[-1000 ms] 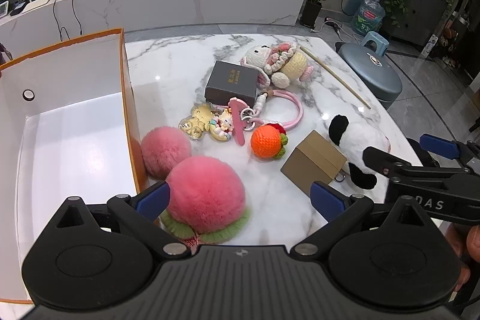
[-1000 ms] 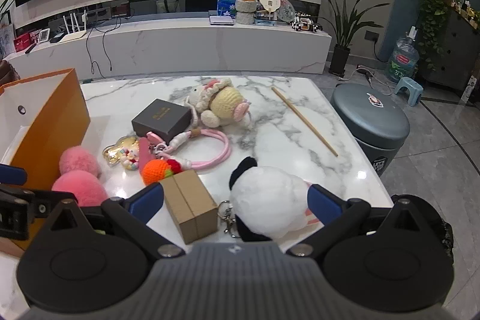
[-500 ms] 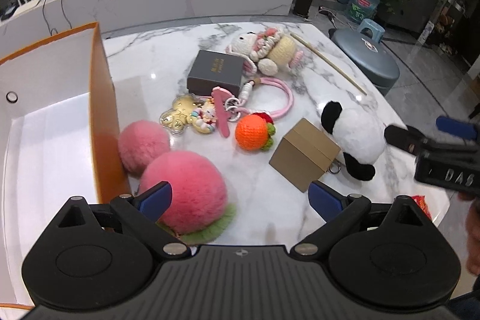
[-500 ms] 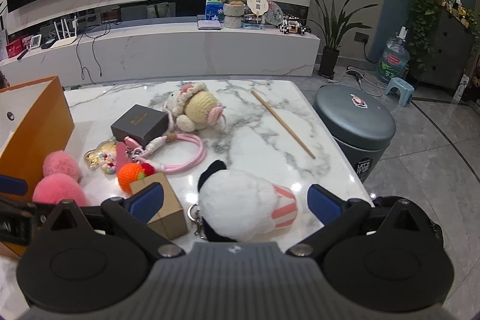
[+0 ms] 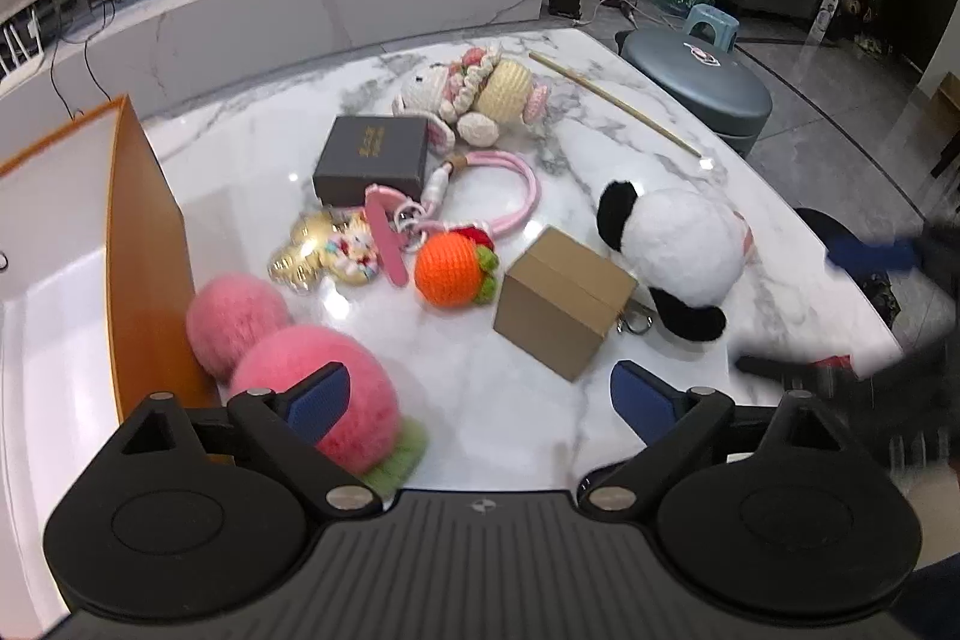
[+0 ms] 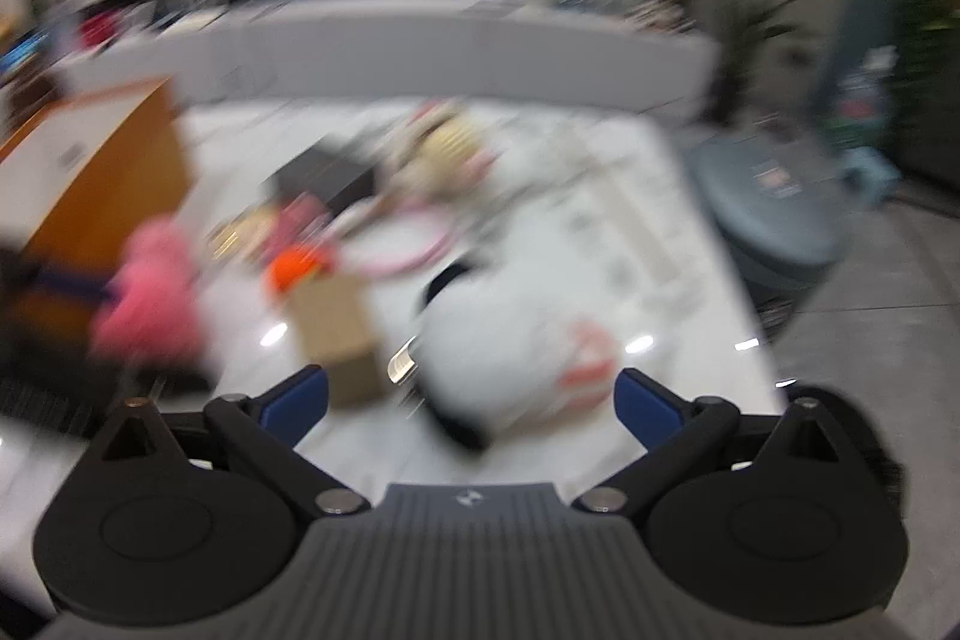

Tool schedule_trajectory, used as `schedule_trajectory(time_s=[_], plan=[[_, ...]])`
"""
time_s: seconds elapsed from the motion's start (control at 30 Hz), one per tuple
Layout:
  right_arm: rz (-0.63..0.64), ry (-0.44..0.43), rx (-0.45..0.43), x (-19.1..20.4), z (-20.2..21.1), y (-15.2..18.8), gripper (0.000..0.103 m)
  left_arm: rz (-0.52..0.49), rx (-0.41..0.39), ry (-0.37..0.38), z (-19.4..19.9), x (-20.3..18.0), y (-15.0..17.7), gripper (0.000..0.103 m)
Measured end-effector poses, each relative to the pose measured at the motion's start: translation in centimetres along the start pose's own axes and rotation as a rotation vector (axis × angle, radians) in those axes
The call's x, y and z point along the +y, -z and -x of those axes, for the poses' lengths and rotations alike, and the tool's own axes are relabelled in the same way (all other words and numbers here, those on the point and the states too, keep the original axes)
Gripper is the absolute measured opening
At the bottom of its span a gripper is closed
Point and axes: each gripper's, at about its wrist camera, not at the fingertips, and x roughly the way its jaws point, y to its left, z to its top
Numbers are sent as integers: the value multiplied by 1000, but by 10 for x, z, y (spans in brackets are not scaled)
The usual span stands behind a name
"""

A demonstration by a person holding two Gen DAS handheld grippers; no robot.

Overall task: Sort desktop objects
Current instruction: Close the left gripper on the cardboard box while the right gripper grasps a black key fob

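Your left gripper is wide apart with nothing between the pads, hanging low over the near edge of the marble table. The big pink pompom sits right at its left pad, next to the small pink pompom, and both are pressed up against the orange box, which looks like the sorting bin.

Your right gripper is spread open and empty too. That view is badly smeared, so take this loosely, but the panda plush looks centred between the fingers.

For the grab: slow down so the blur clears, then drop the fingers around the panda's white body, not the black ear. It's soft, so squeeze deep at the middle. Watch the keyring and the brown cardboard box touching its side; come in from the near side so you don't drag those along.
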Motion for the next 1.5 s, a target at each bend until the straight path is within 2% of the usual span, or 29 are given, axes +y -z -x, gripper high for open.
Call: schedule_trajectory(time_s=[0.13,0.23,0.4,0.53,0.67,0.77,0.8,0.83,1.2,1.5], plan=[[97,-83,74,7,-7,18,100,66,1,29,-5,8,-11,103],[135,-119,114,17,-15,27,97,77,-1,40,-12,5,-19,103],[202,-158,180,37,-28,38,73,87,12,36,-30,-6,-23,103],[237,-164,208,45,-32,44,68,67,28,44,-42,-16,-24,103],[223,-176,223,44,-33,45,51,68,44,47,-53,-23,-25,103],[222,-169,231,45,-36,46,45,82,60,52,-63,-26,-25,103],[221,-168,234,44,-36,47,39,85,63,54,-65,-27,-25,103],[218,-167,239,43,-36,47,37,89,66,56,-68,-29,-25,103],[194,-175,238,35,-33,48,34,87,97,-6,-92,-41,-26,103],[188,-172,234,31,-38,50,35,172,121,-12,-108,-34,-32,103]])
